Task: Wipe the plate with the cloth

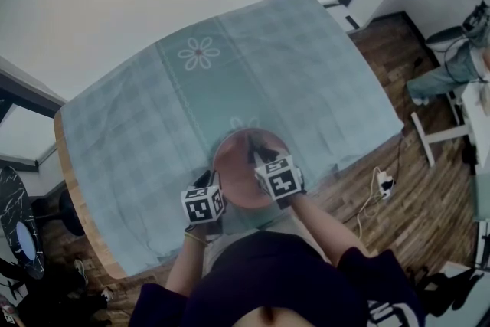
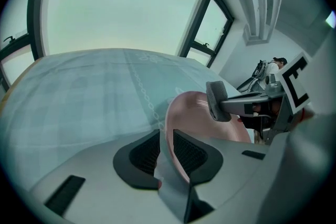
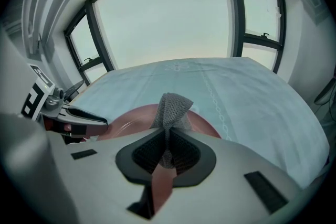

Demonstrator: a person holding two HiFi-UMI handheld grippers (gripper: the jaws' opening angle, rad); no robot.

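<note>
Wiping step in hand: the plate, at the near edge of the surface, is clamped by its rim in the fingers of the left gripper, the cloth is pinched in those of the right gripper, and strokes across the plate's face are called for next.

We note a table with a rounded wooden edge exposed along its left side. A pale teal checked tablecloth lies directly on it and drapes over the near right edge. A white flower motif sits on the cloth's far centre band.
</note>
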